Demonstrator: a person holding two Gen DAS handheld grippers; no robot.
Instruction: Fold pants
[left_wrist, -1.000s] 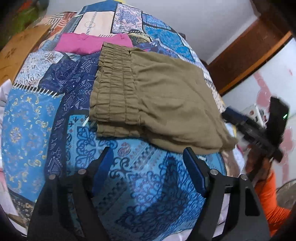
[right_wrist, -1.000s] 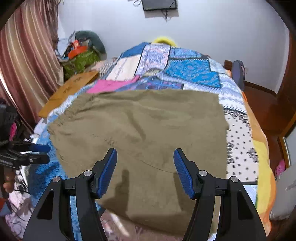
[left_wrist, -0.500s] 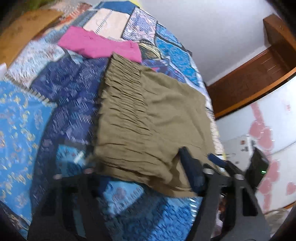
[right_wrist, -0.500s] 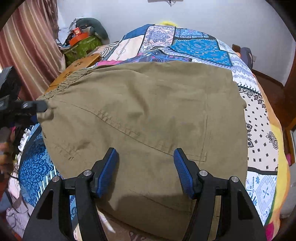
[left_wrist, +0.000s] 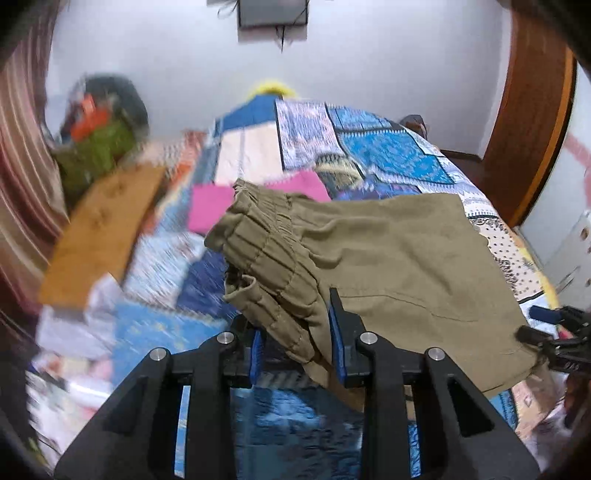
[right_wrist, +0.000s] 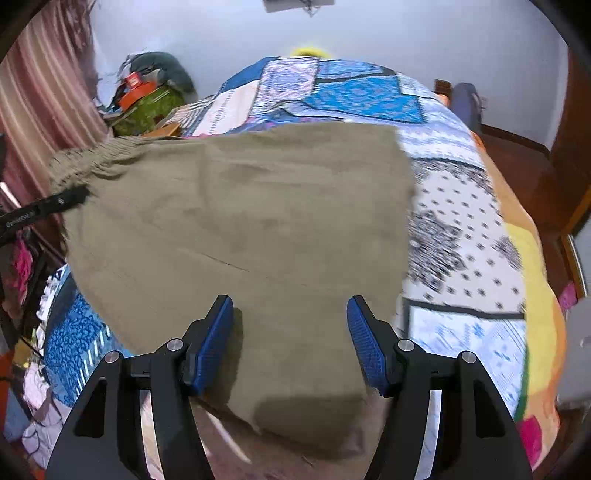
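Note:
The olive pants (left_wrist: 388, 258) lie folded on the patchwork bedspread (left_wrist: 388, 147). My left gripper (left_wrist: 295, 345) is shut on the pants' gathered waistband corner (left_wrist: 273, 280) and holds it lifted and bunched. In the right wrist view the pants (right_wrist: 240, 221) spread wide under my right gripper (right_wrist: 291, 343), which is open with its blue pads (right_wrist: 218, 339) over the near edge of the cloth. The left gripper's black finger (right_wrist: 44, 208) shows at the waistband on the left.
A pink garment (left_wrist: 218, 203) lies beyond the waistband. A wooden board (left_wrist: 103, 229) and a pile of bags (left_wrist: 99, 140) sit at the bed's left side. A striped curtain (right_wrist: 44, 110) hangs on the left. The right gripper (left_wrist: 554, 339) shows at the pants' right corner.
My left gripper moved in to the waistband corner, shut on it and lifted it. My right gripper stayed open and shifted slightly over the pants' near edge.

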